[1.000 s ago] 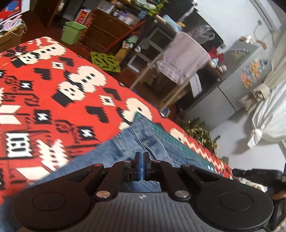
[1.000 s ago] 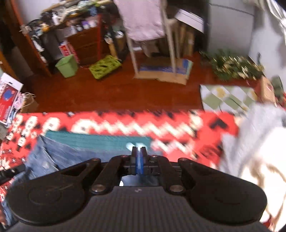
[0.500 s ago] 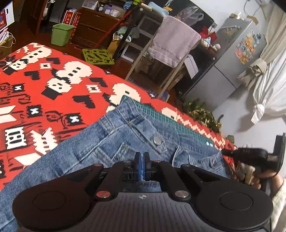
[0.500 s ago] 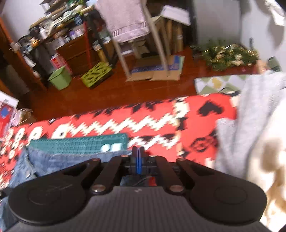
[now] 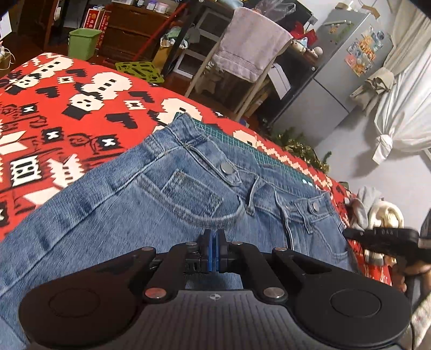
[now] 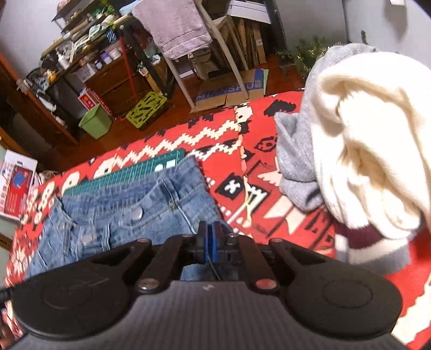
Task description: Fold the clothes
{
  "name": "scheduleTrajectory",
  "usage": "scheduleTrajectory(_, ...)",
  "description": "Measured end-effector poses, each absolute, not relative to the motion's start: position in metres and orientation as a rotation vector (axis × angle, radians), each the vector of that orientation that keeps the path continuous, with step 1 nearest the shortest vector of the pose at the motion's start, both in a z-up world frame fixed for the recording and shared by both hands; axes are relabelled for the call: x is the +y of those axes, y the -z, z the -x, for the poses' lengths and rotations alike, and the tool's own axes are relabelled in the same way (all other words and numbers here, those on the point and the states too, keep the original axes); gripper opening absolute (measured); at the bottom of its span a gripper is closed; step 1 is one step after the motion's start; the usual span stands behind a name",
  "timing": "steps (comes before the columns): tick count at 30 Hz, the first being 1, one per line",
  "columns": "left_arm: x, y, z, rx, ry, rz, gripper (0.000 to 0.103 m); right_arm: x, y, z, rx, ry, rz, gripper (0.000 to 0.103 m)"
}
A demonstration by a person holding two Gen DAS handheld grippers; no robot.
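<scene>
From my left gripper point(image 5: 212, 243) I look across a pair of blue jeans point(image 5: 134, 204) spread flat, front side up, on a red blanket point(image 5: 54, 113) with a white and black pattern. The waistband runs away toward the far edge, its metal button point(image 5: 225, 168) showing, and a coin pocket point(image 5: 194, 188) sits just below it. Under the waistband's far edge lies a green cutting mat point(image 5: 242, 140), mostly hidden by the denim. My left jaws are pressed together, blue pads meeting, with nothing visibly caught between them; they hover just above the denim (whether they touch it I cannot tell).

At the right edge of that view the right gripper point(image 5: 382, 238) pokes in beside the jeans' hip, with part of a hand point(image 5: 420, 266) behind it.

The right wrist camera shows the right gripper's jaws likewise together over the jeans' corner point(image 6: 194, 172), pads meeting; a thin dark strand hangs below them, though I cannot say they pinch cloth. To the right, apart from the jeans, a grey garment point(image 6: 293, 167) and a cream sweater point(image 6: 371, 140) are heaped on the blanket.

Beyond the blanket stand a green bin point(image 6: 95, 122), a lime crate point(image 6: 146, 109) and a chair draped with a mauve towel point(image 6: 172, 24).
</scene>
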State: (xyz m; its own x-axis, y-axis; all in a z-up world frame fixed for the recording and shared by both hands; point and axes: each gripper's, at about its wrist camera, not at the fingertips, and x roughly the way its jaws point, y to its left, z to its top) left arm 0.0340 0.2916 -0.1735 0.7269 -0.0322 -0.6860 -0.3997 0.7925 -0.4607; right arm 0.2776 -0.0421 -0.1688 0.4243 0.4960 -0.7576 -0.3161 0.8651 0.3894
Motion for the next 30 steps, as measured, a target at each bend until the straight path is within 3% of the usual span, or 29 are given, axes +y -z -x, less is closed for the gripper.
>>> scheduleTrajectory(6,0.291,0.168,-0.024,0.74,-0.236,0.616,0.002,-0.025,0.175,-0.303,1.018,-0.505,-0.191,0.0)
scheduleTrajectory(12,0.29,0.166,-0.021,0.745,-0.234,0.594,0.002,-0.021,0.175,-0.315,0.996,-0.438,-0.169,0.003)
scheduleTrajectory(30,0.282,0.174,-0.002,0.758,-0.206,0.633,0.003,-0.087,0.183,-0.248,1.038,-0.438,-0.316,0.0)
